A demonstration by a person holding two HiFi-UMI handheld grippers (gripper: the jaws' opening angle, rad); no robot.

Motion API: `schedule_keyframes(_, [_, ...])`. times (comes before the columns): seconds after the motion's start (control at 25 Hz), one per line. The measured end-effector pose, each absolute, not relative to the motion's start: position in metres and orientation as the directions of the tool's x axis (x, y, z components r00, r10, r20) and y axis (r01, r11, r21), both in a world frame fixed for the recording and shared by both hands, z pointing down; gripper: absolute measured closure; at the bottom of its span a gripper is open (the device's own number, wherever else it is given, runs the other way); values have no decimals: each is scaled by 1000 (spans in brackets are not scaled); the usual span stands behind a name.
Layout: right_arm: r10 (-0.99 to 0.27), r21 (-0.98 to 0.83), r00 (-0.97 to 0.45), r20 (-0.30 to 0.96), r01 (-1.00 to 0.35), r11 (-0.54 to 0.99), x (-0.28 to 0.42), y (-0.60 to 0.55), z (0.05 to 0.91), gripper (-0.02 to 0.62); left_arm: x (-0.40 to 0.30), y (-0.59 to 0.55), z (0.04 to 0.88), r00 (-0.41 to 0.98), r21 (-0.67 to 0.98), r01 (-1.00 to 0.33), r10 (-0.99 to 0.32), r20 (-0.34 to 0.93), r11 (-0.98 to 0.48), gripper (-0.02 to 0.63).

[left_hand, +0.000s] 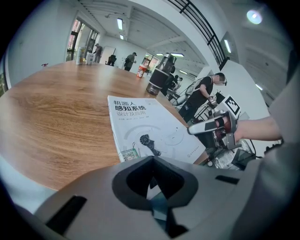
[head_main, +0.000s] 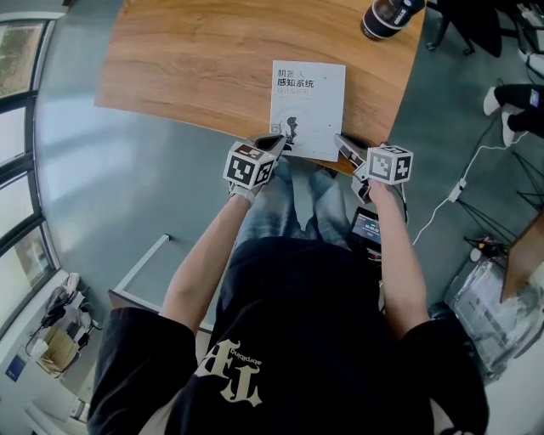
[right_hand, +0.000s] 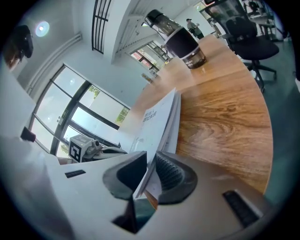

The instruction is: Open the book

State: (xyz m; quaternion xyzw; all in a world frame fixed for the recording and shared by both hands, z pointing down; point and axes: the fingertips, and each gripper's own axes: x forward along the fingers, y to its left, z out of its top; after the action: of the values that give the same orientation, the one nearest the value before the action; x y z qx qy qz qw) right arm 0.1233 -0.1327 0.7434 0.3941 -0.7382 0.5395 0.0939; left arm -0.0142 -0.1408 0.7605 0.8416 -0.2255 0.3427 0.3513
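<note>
Wood table (head_main: 195, 59) over grey floor (head_main: 93, 204), windows (head_main: 17, 170) at left, book (head_main: 308, 102) at its near edge. Left gripper (head_main: 279, 143) jaws together, empty; right gripper (head_main: 342, 141) jaws pinch the book's cover.

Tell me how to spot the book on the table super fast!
Look at the wooden table, at the edge nearest the person. The book lies there, between the left gripper and the right gripper, which pinches its cover. It is the only white thing on the table; the dark bottle stands at the far edge.
</note>
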Motion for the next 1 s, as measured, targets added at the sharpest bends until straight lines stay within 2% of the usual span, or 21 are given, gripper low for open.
schedule_keyframes(0.32, [-503,-741,-711,491,-645,188,97,-134,712,546,25,-150,708,768,497,-540,-156,621,-679,600])
schedule_keyframes(0.56, [-515,-703,-702,491,-669,242,86,-135,700,546,48,-163,680,809,524,-500,-157,566,-690,598])
schedule_keyframes(0.8, [-522,-582,-662,539,-740,337,73,-134,694,546,70,-179,674,797,518,-474,-98,595,-712,598])
schedule_keyframes(1.0, [-525,-467,-617,586,-787,404,64,-133,690,546,88,-178,667,782,512,-468,-69,619,-720,471])
